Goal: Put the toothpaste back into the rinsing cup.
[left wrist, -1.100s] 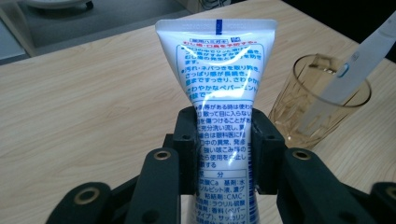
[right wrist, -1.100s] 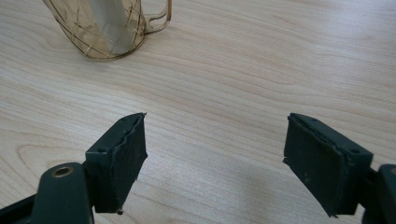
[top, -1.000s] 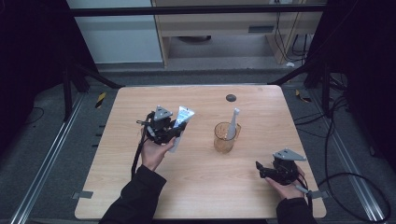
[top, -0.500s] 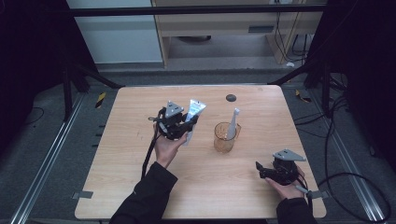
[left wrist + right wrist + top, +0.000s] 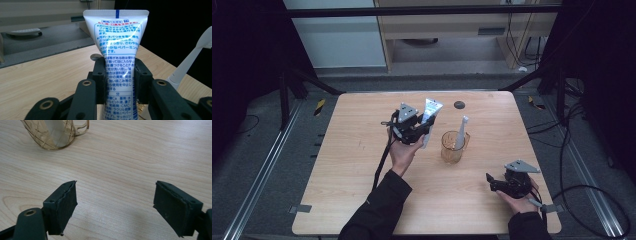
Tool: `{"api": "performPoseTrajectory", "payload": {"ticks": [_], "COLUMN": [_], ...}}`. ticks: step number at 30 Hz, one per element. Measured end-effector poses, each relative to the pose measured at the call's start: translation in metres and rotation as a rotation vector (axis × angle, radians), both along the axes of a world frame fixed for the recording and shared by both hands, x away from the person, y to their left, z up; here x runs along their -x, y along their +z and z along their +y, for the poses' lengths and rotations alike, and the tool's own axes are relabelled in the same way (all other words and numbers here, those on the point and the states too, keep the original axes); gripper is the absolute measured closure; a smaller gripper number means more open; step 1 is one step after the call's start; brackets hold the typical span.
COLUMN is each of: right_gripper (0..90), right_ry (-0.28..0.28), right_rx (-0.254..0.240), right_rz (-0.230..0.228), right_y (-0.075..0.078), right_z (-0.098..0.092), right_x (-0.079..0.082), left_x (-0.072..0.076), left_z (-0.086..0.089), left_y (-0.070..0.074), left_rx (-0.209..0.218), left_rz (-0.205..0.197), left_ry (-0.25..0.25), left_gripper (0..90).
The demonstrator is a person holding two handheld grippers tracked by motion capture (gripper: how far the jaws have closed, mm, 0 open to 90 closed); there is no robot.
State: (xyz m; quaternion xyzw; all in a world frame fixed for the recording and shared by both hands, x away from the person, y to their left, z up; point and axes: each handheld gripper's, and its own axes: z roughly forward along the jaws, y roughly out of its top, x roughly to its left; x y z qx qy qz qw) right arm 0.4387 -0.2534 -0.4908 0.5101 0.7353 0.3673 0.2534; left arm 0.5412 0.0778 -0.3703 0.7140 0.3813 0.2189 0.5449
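Your left gripper (image 5: 424, 131) has its jaws clamped on a white toothpaste tube (image 5: 117, 47), about halfway along it, with the flat crimped end sticking up well above the pads (blue Japanese print all over it). Just beyond the jaws, off to their right, there's a white toothbrush (image 5: 460, 132) leaning in an amber plastic cup (image 5: 452, 148) on the wooden table (image 5: 347, 165). Your right gripper (image 5: 115, 207) sits low over bare wood, jaws spread wide with nothing between them, the cup up ahead to their left.
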Motion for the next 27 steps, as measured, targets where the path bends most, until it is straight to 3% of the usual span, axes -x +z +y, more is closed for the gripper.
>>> {"api": "performPoseTrajectory", "payload": {"ticks": [9,27], "right_gripper": [18.5,18.1], "right_ry": [-0.002,0.002], "right_rx": [0.003,-0.001], "right_rz": [-0.006,-0.009], "right_y": [-0.001,-0.001], "right_z": [0.000,0.000], "right_x": [-0.001,-0.001], "left_x": [-0.005,-0.011], "left_z": [-0.013,-0.041], "left_y": [0.005,0.006], "left_rx": [0.039,0.065], "left_rz": [-0.026,-0.056], "left_ry": [-0.015,-0.051], "left_gripper": [67.7,67.7]}}
